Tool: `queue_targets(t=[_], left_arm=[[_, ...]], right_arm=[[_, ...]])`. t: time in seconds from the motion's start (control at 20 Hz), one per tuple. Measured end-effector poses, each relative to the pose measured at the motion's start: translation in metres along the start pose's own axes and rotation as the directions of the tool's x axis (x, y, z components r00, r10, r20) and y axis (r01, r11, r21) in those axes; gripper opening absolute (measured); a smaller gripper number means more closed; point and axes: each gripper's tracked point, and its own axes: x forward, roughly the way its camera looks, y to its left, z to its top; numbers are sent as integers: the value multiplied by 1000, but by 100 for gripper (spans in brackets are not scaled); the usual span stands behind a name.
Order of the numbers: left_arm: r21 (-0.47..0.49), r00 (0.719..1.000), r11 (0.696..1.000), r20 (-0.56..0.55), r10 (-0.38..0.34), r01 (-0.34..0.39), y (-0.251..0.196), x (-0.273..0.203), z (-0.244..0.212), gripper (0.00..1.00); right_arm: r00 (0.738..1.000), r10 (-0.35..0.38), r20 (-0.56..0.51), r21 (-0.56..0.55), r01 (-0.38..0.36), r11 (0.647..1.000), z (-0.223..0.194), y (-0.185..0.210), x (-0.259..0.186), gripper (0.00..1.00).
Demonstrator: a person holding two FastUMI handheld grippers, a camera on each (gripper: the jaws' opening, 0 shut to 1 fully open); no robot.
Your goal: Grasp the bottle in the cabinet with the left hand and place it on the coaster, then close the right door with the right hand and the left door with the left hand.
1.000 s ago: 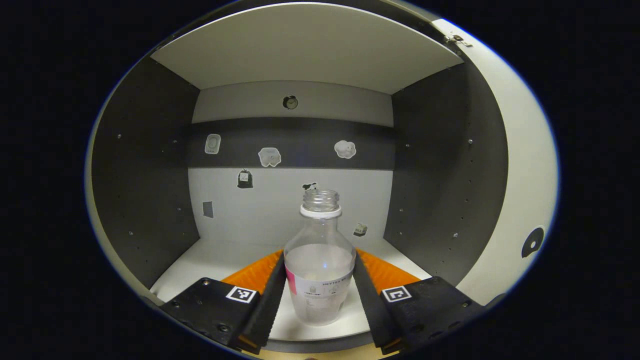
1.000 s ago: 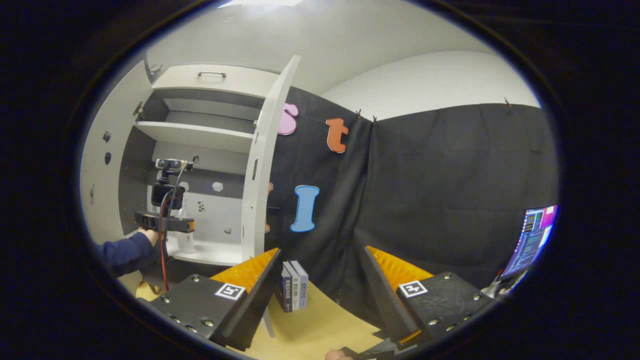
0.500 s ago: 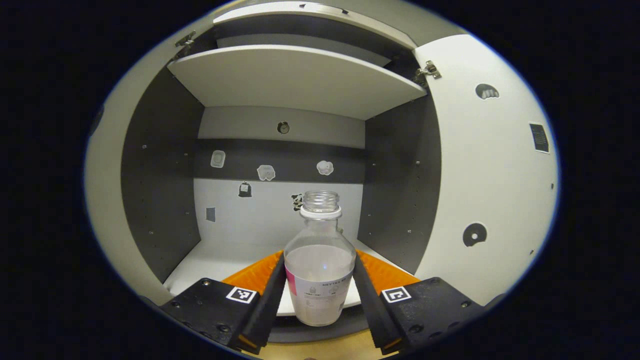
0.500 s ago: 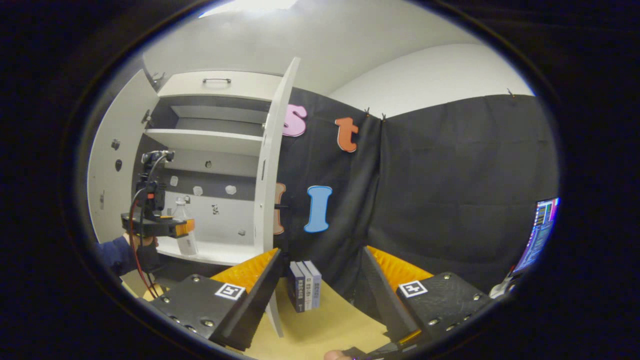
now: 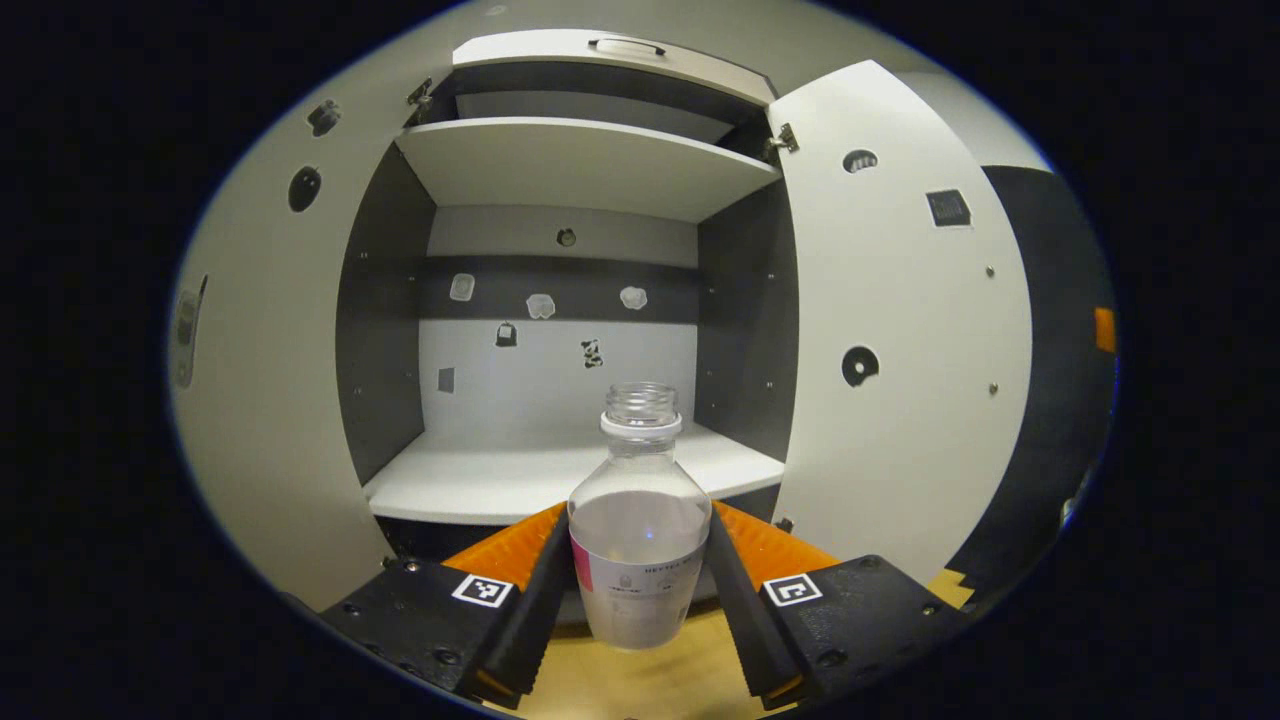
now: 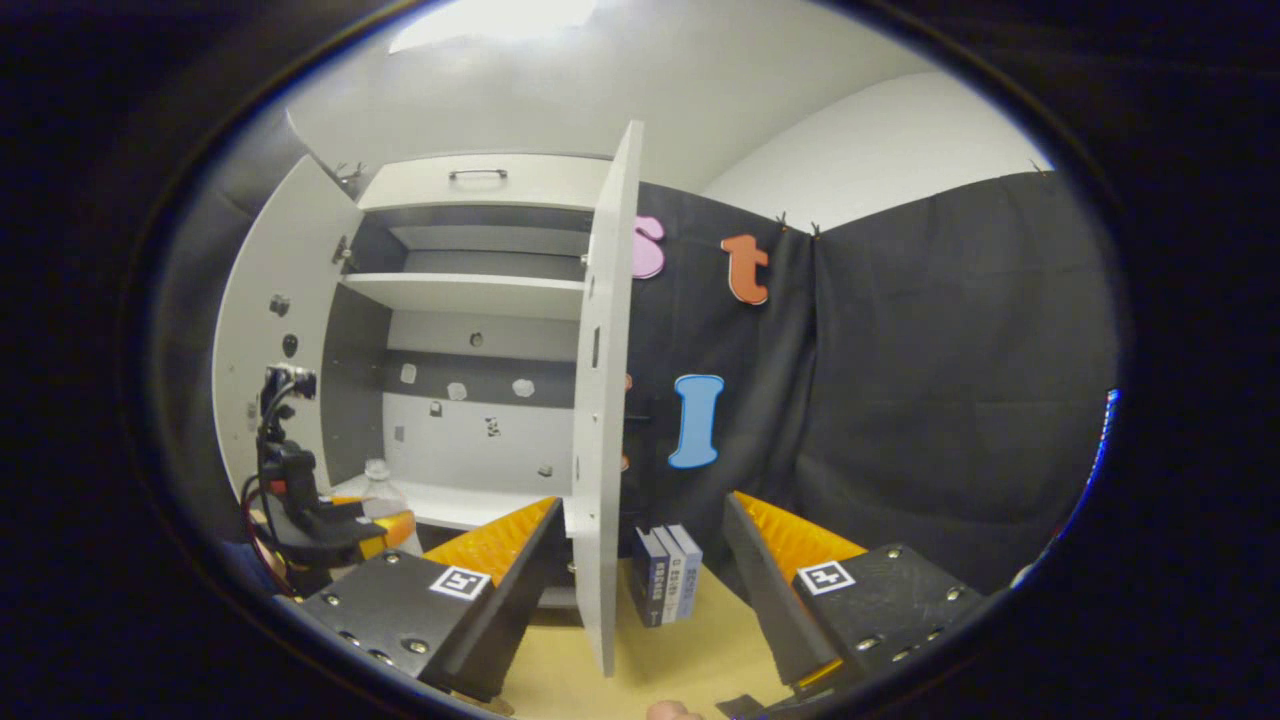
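Observation:
My left gripper (image 5: 640,590) is shut on a clear capless bottle (image 5: 640,530) with a pale label, held upright in front of the open cabinet (image 5: 570,470), above the wooden table. The cabinet's lower shelf (image 5: 520,480) lies behind the bottle. Its left door (image 5: 260,400) and right door (image 5: 900,330) both stand wide open. In the right gripper view, my right gripper (image 6: 640,590) is open with nothing between its fingers, just in front of the right door's edge (image 6: 600,420). The left gripper (image 6: 330,525) with the bottle (image 6: 385,495) shows at lower left there.
Small books (image 6: 668,587) stand on the wooden table (image 6: 650,660) right of the right door. An upper shelf (image 5: 590,165) and a top drawer with a handle (image 5: 625,45) are above. Stickers dot the cabinet's back wall (image 5: 560,340).
My left gripper has drawn back out of the cabinet with the bottle, from over the shelf to over the table. The right gripper view has shifted, with the right door now nearer its middle.

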Motion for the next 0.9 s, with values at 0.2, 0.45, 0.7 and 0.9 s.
queue_targets(t=[0.2,0.45,0.7,0.9], left_arm=[[-26,994,1000,-106,0,-3,-4,-21,-58,77],[-76,979,994,-186,-88,75,-28,-43,-121,77],[-69,936,989,-320,-146,131,-51,-71,-188,77],[-137,889,979,-414,-194,150,-65,-93,-234,78]], right_arm=[[1000,23,5,-3,-23,1000,-1,4,-7,94],[1000,-5,-3,-15,5,1000,-7,-11,-11,94],[1000,-27,-10,-41,26,999,-10,-27,-5,96],[1000,-17,-8,-44,17,999,-10,-27,-2,96]])
